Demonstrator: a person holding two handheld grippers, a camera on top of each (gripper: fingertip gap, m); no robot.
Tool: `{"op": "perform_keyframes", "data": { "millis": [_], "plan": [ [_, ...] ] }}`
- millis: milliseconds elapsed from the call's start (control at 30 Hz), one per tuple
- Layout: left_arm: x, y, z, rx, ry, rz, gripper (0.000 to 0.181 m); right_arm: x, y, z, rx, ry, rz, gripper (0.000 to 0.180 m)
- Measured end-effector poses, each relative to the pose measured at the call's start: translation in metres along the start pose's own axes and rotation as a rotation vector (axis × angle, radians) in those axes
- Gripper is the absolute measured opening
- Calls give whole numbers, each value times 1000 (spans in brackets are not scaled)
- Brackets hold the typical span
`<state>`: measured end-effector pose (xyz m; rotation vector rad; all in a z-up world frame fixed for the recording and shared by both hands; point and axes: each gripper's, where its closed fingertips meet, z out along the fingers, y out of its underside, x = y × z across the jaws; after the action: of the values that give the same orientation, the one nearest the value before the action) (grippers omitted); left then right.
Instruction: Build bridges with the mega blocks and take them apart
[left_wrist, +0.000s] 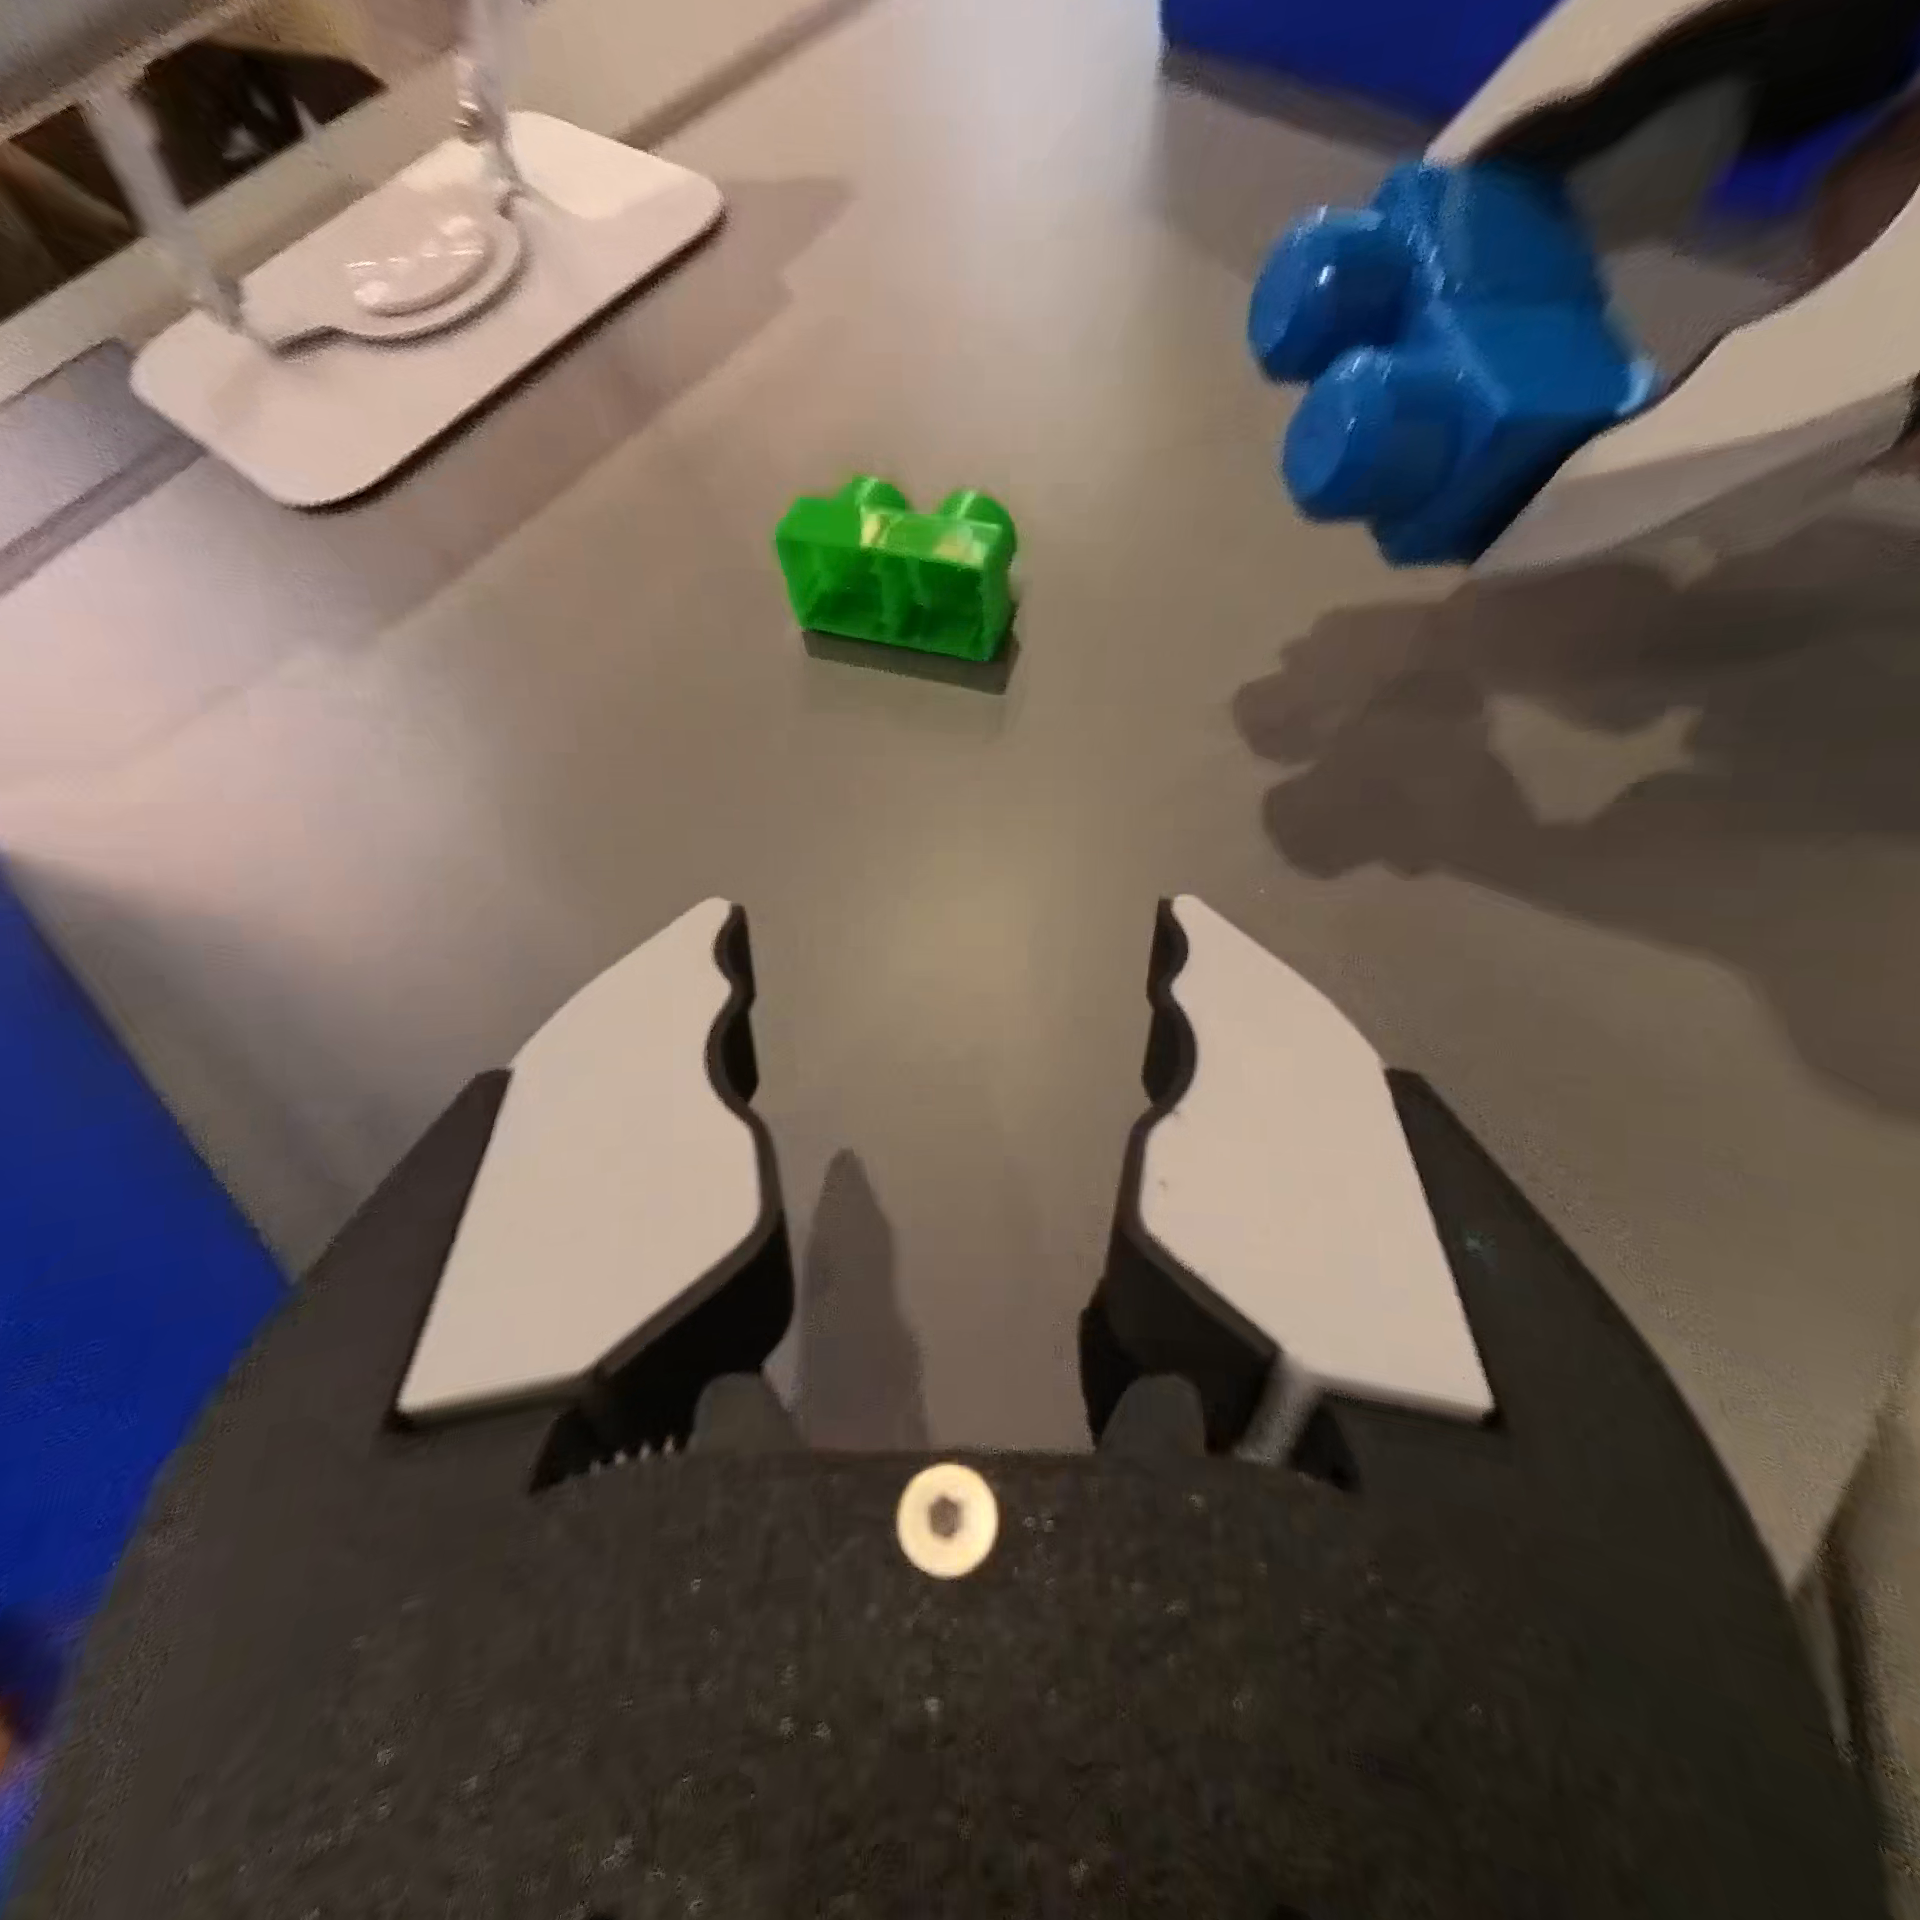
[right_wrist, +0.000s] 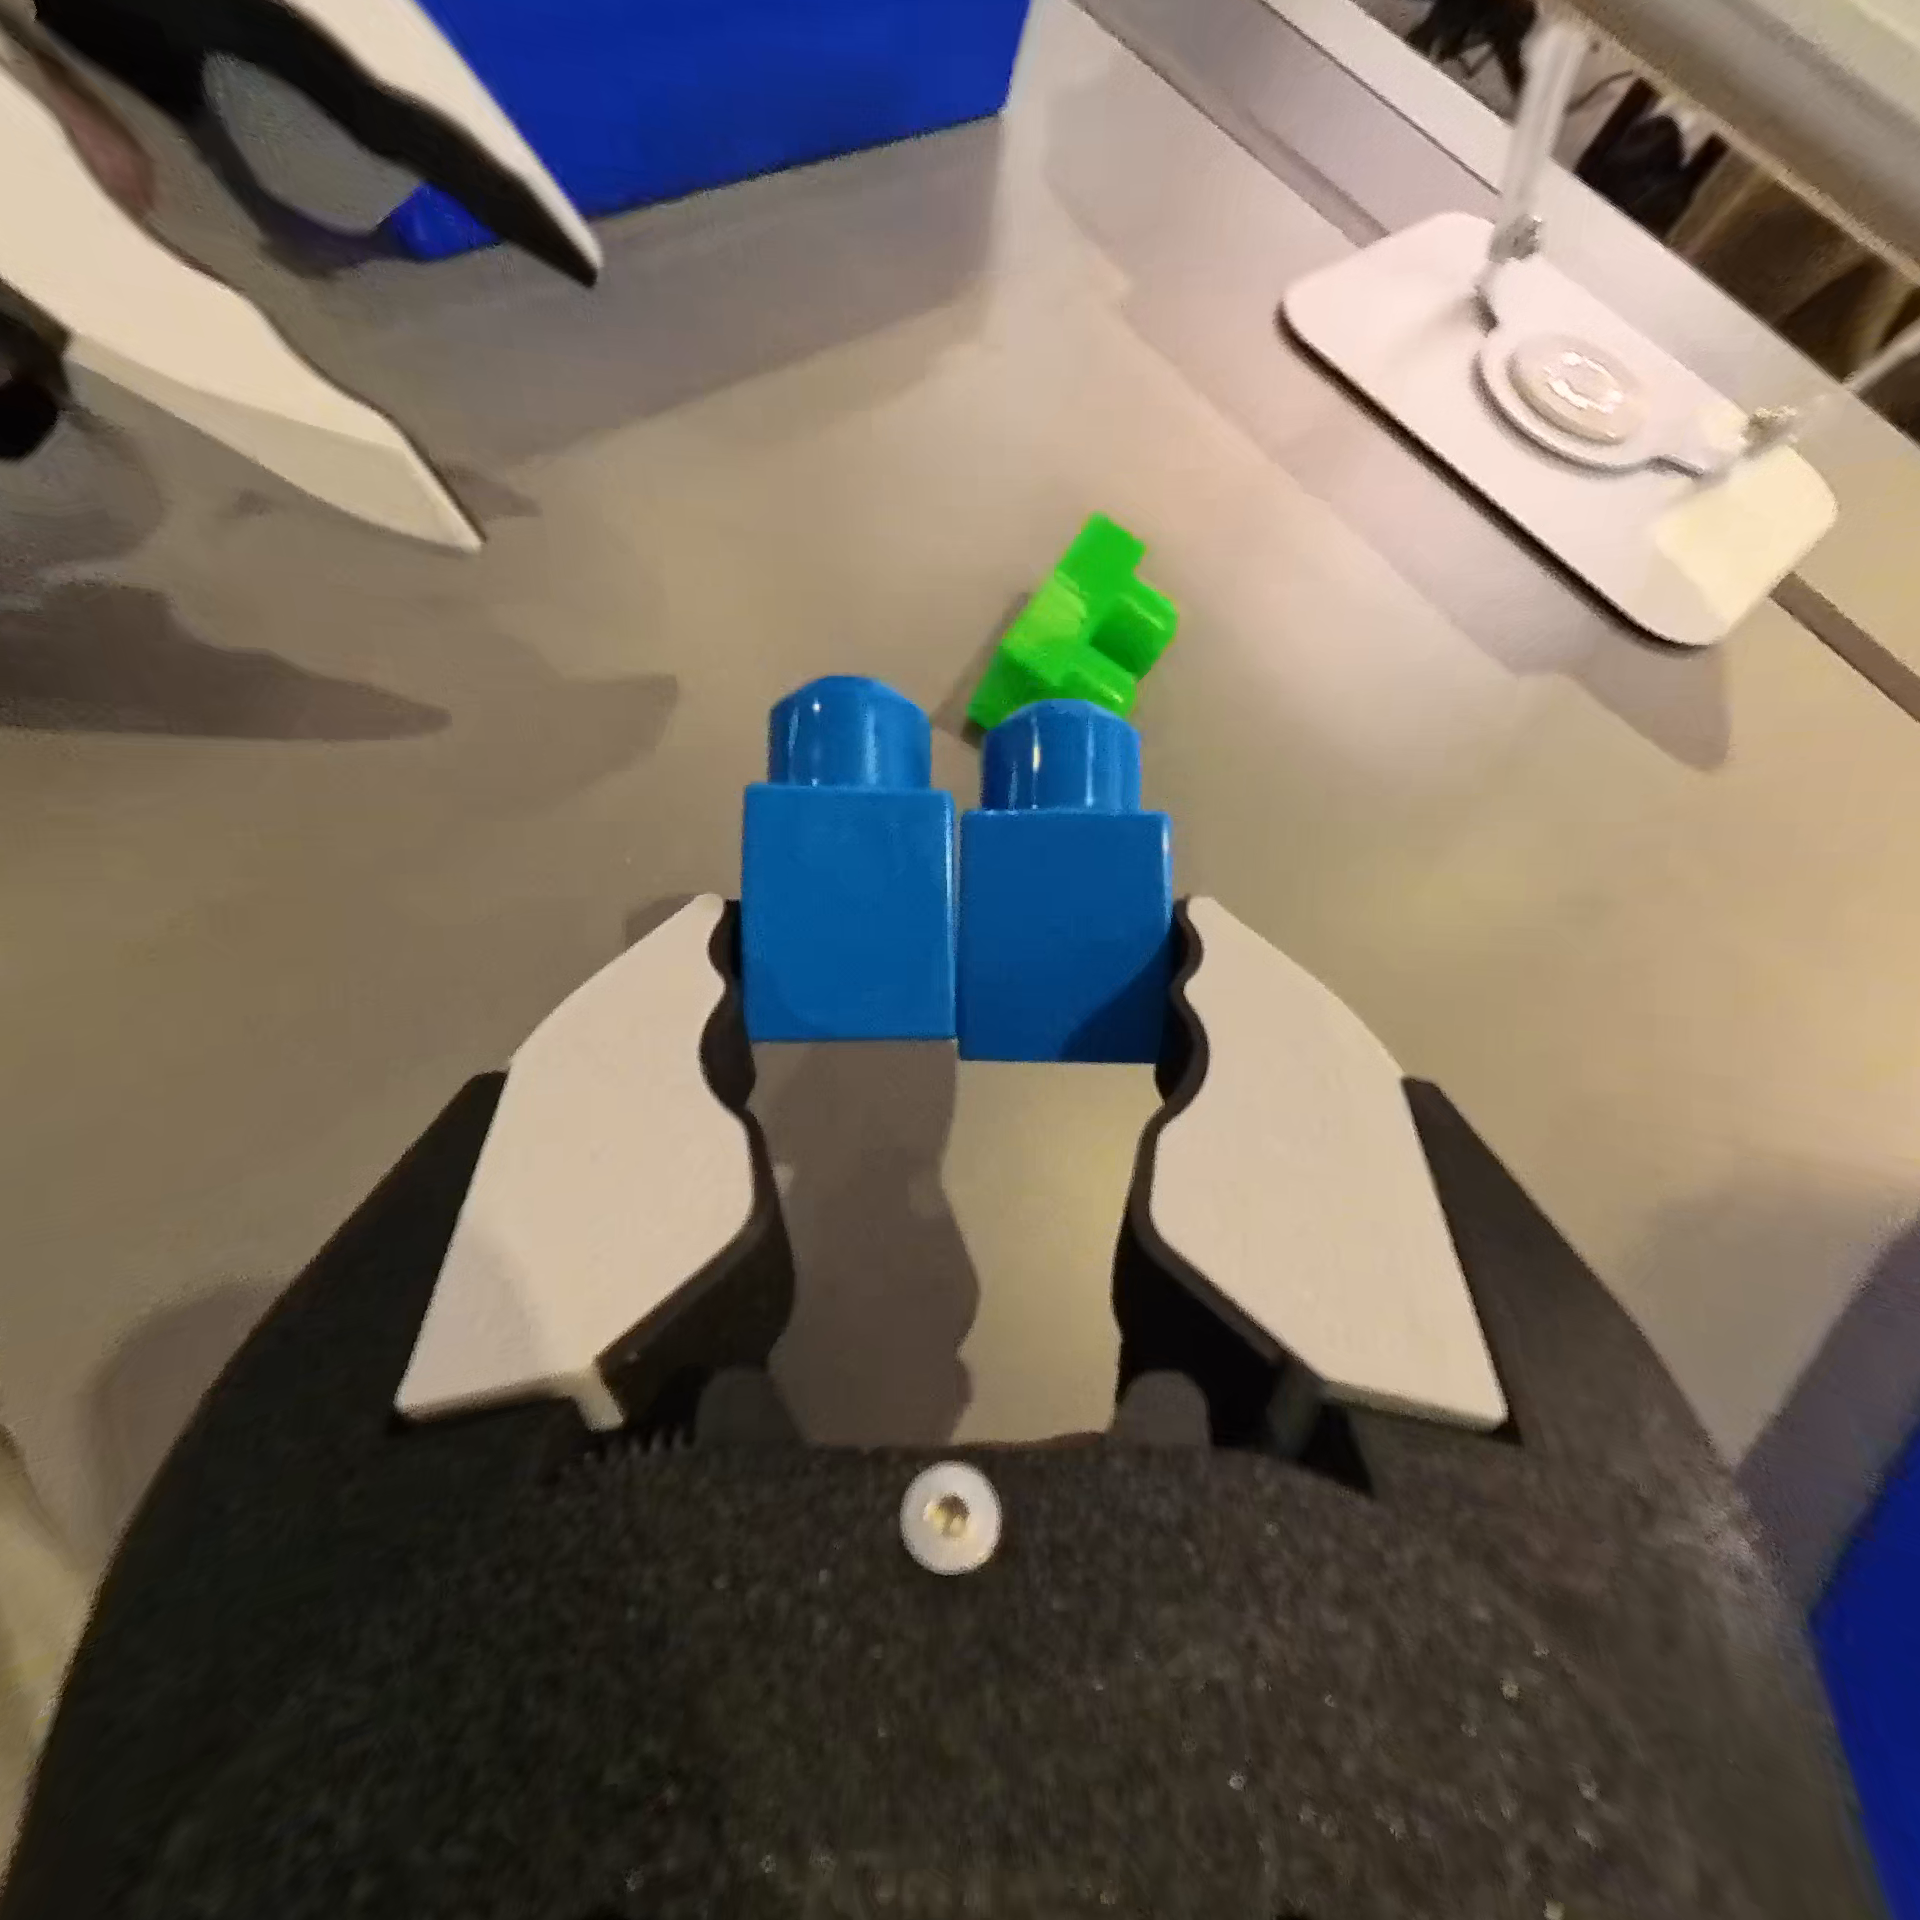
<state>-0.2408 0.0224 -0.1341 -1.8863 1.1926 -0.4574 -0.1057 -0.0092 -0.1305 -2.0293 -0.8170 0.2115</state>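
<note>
- Right gripper (right_wrist: 956, 977): jaws closed on the blue block (right_wrist: 956, 914), held above the table (right_wrist: 312, 935), studs pointing forward.
- Left gripper (left_wrist: 951, 966): jaws apart, empty.
- Green block (left_wrist: 899, 566): tipped over on the table, between both grippers; it probably needed righting before the blocks could be joined squarely.

Wrist views converge; share green block (left_wrist: 896, 569).

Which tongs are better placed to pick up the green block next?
Likely the left tongs: open, empty, with the green block straight ahead on the table. The right tongs already grip a blue block.
</note>
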Motion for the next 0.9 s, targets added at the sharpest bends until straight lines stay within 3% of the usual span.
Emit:
{"op": "perform_keyframes", "data": {
  "millis": [100, 300, 533, 667, 733, 900],
  "plan": [
    [-5, -19, 27, -134, 54, 149, 74, 11, 11, -12, 24, -4, 49, 76],
    [-14, -47, 87, -528, 210, 233, 79, 21, 29, -24, 45, 5, 80, 76],
    [-22, -36, 116, -1015, 116, 400, 101, 26, 35, -32, 65, -14, 97, 76],
    [-25, -25, 126, -1094, 111, 370, 97, 23, 33, -34, 70, -22, 87, 76],
    [-24, -21, 132, -1097, 127, 289, 75, 22, 35, -32, 62, -21, 79, 76],
    [-21, -24, 132, -987, 218, 130, 75, 24, 36, -32, 69, -22, 96, 76]
  ]
}}
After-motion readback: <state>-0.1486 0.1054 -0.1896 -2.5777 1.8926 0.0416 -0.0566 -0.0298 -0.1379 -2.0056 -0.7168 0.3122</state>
